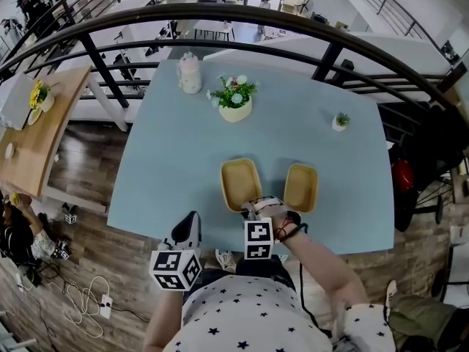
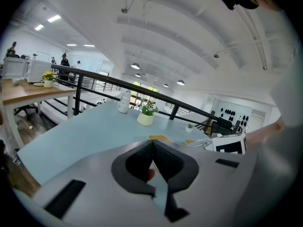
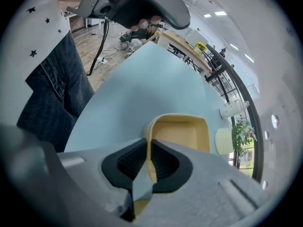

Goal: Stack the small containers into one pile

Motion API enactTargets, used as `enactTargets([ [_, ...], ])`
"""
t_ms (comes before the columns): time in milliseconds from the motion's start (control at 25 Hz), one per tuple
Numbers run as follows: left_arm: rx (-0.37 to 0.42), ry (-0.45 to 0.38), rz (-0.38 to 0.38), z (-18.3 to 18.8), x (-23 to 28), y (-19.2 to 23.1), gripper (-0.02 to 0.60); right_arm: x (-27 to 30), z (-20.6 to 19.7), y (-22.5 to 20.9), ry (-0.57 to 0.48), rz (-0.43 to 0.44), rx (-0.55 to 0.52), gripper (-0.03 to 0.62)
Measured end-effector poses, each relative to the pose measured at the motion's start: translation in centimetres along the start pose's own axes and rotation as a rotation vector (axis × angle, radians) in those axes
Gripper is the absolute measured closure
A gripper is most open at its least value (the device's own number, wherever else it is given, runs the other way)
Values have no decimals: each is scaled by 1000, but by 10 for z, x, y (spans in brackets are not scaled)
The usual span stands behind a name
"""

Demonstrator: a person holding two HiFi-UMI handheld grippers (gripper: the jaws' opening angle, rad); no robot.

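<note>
The right hand-held gripper was closed on the near wall of the left container, with one jaw inside and one outside. I judge this thin rim was chosen because it gives a firm hold for lifting. The container sat flat on the desk, just beside the right container, probably so that a short carry sideways would nest them. The left hand-held gripper had its jaws together on nothing and hung at the desk's near edge, likely to leave the way free.
</note>
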State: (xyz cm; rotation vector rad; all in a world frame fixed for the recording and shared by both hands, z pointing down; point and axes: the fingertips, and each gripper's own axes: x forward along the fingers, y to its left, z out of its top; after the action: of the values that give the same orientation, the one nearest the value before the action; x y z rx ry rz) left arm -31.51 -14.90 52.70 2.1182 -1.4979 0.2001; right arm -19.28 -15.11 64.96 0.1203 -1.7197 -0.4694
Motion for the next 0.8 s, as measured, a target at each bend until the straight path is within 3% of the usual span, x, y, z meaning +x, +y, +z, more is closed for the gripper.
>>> enactTargets([
  [800, 50, 11, -95, 6, 22, -32, 580, -37, -32, -12, 48, -91, 71, 560],
])
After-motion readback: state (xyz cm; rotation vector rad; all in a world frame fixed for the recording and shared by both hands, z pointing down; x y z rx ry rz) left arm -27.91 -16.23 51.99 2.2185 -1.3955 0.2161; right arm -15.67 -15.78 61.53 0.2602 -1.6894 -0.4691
